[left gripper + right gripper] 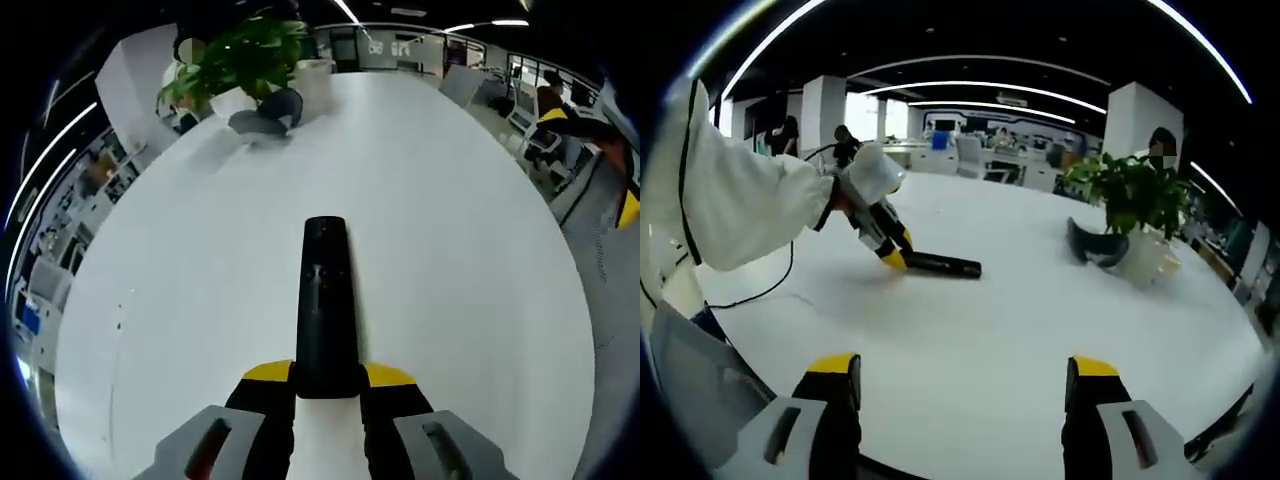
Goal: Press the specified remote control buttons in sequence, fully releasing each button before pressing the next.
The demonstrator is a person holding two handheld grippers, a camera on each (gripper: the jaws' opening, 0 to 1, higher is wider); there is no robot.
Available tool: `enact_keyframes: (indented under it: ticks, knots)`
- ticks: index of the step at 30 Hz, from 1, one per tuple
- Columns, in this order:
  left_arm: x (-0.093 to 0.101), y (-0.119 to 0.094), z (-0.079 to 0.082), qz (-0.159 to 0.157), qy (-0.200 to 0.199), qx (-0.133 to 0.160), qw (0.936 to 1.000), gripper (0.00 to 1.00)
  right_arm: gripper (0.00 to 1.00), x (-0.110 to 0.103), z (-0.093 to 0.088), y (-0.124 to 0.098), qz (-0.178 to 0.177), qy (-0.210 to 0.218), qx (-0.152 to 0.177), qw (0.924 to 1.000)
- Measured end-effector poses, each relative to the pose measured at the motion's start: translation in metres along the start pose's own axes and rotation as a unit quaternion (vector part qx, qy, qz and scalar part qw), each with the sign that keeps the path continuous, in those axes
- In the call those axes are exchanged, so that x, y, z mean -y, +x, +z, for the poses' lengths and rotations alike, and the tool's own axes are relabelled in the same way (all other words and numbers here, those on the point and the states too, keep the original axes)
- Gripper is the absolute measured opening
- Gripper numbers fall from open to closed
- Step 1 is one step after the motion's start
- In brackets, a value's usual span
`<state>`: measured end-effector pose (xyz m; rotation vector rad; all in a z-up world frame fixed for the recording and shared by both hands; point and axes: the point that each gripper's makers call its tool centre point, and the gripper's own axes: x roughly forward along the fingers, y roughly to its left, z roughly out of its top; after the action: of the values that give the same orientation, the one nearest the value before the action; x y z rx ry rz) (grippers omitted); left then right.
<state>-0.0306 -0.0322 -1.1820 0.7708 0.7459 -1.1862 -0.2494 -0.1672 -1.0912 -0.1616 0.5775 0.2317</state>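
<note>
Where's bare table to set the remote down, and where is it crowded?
Bare white table lies between the open right hand-held gripper and the remote clamped by the left hand-held gripper. Crowded: the far end with the potted plant and dark object.

The right gripper (965, 385) hangs above the near edge of the white table (1020, 330), its yellow-tipped jaws spread wide apart with nothing between them. At about eleven o'clock a person's white sleeve (730, 205) reaches in, and the left gripper (894, 259) angles down to the tabletop, its yellow tips clamped on one end of the black remote control (940, 265), which lies flat. At two o'clock a potted plant (1130, 195) stands with a dark curved object (1092, 246) just beside it. A black cable (770, 285) trails over the table at nine o'clock.
</note>
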Motion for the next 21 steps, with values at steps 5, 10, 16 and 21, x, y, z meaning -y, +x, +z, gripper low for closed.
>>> enact_keyframes:
  ticks: [5, 10, 16, 21]
  knots:
    - [-0.015, 0.004, -0.003, -0.001, 0.007, -0.012, 0.9999, 0.24, 0.82, -0.001, -0.003, 0.002, 0.002, -0.005, -0.011, 0.9999]
    - [-0.027, 0.008, -0.009, -0.003, 0.014, -0.026, 0.9995, 0.24, 0.81, -0.001, -0.006, 0.002, 0.003, -0.005, -0.018, 0.9998]
    - [-0.046, 0.010, -0.013, -0.003, 0.043, -0.048, 0.9979, 0.24, 0.80, -0.001, -0.007, 0.003, 0.000, -0.008, -0.023, 0.9997]
    - [-0.061, 0.012, -0.014, -0.005, 0.055, -0.064, 0.9965, 0.24, 0.80, 0.000, -0.007, 0.004, -0.001, -0.006, -0.024, 0.9997]
